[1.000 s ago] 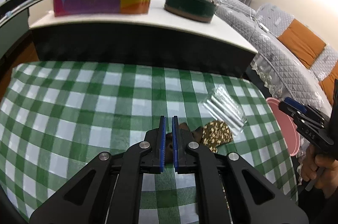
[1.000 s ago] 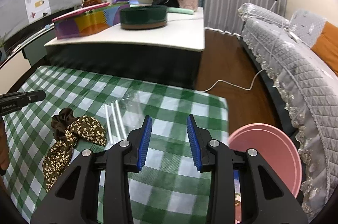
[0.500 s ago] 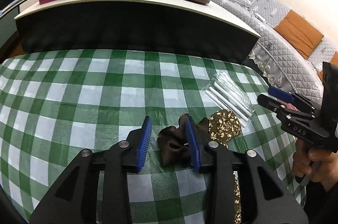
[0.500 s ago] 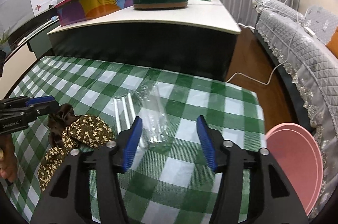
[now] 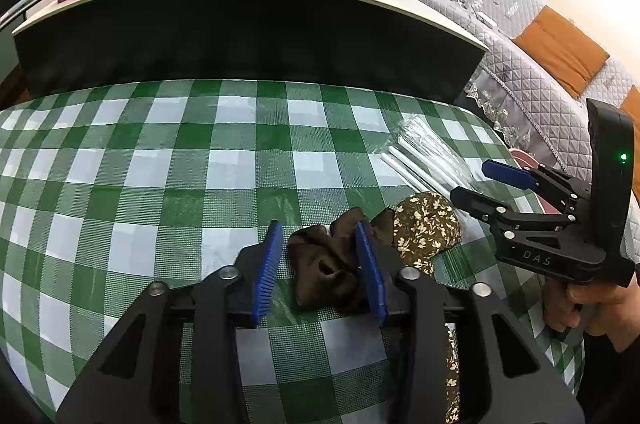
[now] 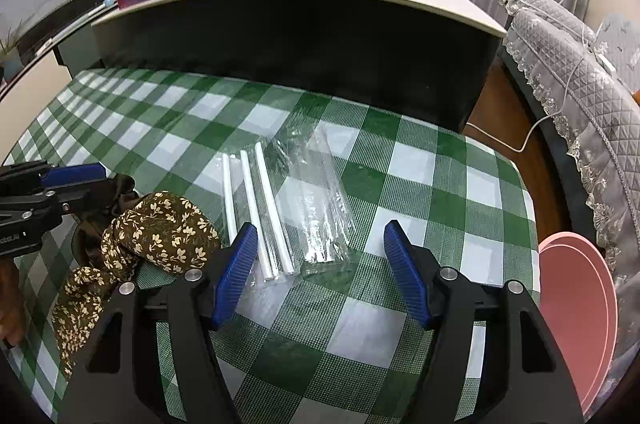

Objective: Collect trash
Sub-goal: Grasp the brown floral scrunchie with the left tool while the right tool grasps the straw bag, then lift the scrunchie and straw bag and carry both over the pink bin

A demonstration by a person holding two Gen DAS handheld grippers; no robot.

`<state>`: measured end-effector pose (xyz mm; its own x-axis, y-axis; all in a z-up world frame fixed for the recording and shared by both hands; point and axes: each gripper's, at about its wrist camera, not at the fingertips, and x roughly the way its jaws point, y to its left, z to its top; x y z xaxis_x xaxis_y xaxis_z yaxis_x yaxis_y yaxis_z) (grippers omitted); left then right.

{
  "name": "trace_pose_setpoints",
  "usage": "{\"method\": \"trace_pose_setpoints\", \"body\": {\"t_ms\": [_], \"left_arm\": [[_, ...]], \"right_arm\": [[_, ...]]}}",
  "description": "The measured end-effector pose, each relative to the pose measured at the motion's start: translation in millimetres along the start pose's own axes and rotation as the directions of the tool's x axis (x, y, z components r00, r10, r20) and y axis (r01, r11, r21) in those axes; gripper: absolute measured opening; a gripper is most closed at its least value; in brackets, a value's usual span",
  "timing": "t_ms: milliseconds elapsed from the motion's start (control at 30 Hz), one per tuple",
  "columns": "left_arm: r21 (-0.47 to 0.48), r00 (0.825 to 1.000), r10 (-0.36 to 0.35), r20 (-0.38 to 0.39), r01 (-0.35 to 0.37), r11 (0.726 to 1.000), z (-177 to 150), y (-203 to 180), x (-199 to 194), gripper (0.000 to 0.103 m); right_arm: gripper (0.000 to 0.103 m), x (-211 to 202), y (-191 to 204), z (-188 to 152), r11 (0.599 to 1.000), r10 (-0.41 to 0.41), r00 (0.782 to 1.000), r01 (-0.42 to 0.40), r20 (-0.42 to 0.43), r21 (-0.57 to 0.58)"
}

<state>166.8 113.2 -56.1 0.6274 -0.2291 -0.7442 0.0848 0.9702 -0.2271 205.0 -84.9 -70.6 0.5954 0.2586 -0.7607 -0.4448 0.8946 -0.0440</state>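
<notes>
Left gripper (image 5: 320, 264) jaws opening around soft scrunchie (image 5: 324, 272); right gripper (image 6: 320, 260) opening over crinkly wrapper (image 6: 312, 200) on cloth (image 6: 420, 176); light, slippery; pinch wrapper mid-width

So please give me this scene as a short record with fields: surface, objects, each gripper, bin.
surface: green checked tablecloth
objects: brown hair tie with floral fabric; clear plastic bag with white sticks
left gripper: opening, around the hair tie, pads not pressing
right gripper: opening, over the bag's near end
bin: pink bin beside the table's right edge
</notes>
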Motion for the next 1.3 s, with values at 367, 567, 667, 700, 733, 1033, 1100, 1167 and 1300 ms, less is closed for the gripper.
{"method": "trace_pose_setpoints", "body": {"t_ms": [367, 567, 667, 700, 733, 1033, 1100, 1167, 1300], "left_arm": [[0.007, 1.000, -0.005, -0.008, 0.005, 1.000, 0, -4, 4, 0.052], [0.063, 0.999, 0.004, -0.039, -0.001, 0.998, 0, -15, 13, 0.052], [0.076, 0.999, -0.011, -0.048, 0.015, 0.997, 2, -19, 12, 0.027], [0.087, 0.999, -0.011, -0.045, 0.015, 0.996, 3, -22, 11, 0.023], [0.098, 0.999, -0.009, -0.036, 0.013, 0.995, 4, -24, 9, 0.016], [0.148, 0.999, 0.003, 0.054, -0.011, 0.989, 15, -45, -21, 0.010], [0.148, 0.997, 0.008, 0.078, -0.020, 0.989, 18, -47, -30, 0.010], [0.146, 0.995, 0.013, 0.103, -0.028, 0.989, 21, -49, -39, 0.010], [0.143, 0.989, 0.022, 0.147, -0.043, 0.989, 27, -58, -57, 0.010]], "right_arm": [[0.045, -1, 0, -2, 1.000, -0.009, 1.000, 0.009, 0.000, -0.011], [0.013, -3, 3, -2, 0.999, -0.010, 1.000, 0.010, -0.001, -0.036], [0.008, -6, 0, -3, 1.000, -0.011, 1.000, 0.011, 0.000, -0.027], [0.008, -8, -2, -3, 1.000, -0.009, 1.000, 0.009, 0.002, -0.017], [0.008, -11, -4, -3, 1.000, -0.007, 1.000, 0.007, 0.005, -0.008], [0.007, -44, -23, -3, 0.998, -0.013, 0.998, 0.010, 0.062, 0.056], [0.007, -53, -25, -3, 0.998, -0.015, 0.997, 0.010, 0.075, 0.061], [0.007, -63, -28, -3, 0.998, -0.014, 0.996, 0.008, 0.091, 0.066], [0.007, -82, -32, -4, 0.997, -0.013, 0.993, 0.004, 0.120, 0.074]]}}
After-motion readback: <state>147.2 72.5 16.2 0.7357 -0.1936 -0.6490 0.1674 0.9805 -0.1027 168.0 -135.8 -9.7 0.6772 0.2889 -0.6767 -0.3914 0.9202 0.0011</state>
